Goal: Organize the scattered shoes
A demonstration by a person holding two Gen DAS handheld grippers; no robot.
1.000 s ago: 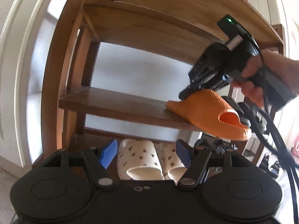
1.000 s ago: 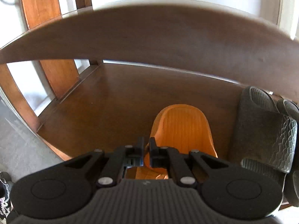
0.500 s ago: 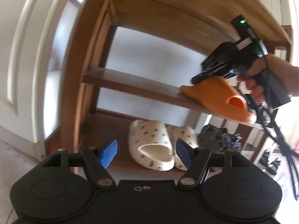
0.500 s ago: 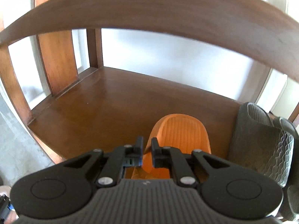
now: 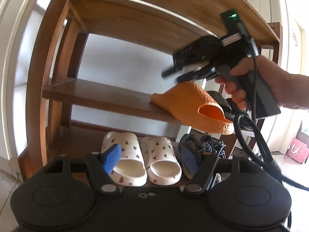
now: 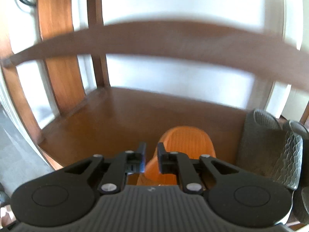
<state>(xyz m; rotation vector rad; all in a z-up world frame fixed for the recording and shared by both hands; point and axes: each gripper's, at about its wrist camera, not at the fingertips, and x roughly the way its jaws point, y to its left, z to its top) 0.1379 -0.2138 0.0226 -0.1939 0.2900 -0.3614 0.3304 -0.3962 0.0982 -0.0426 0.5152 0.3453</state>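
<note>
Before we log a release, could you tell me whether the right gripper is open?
Open: the right gripper shows a gap, lifted above the orange slipper.

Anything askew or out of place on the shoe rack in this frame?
Yes. The orange slipper on the middle shelf sits angled, its heel overhanging the front edge rather than tucked in beside the dark slippers. The right gripper, jaws apart, is just above it. The white slippers below sit neatly paired.
</note>
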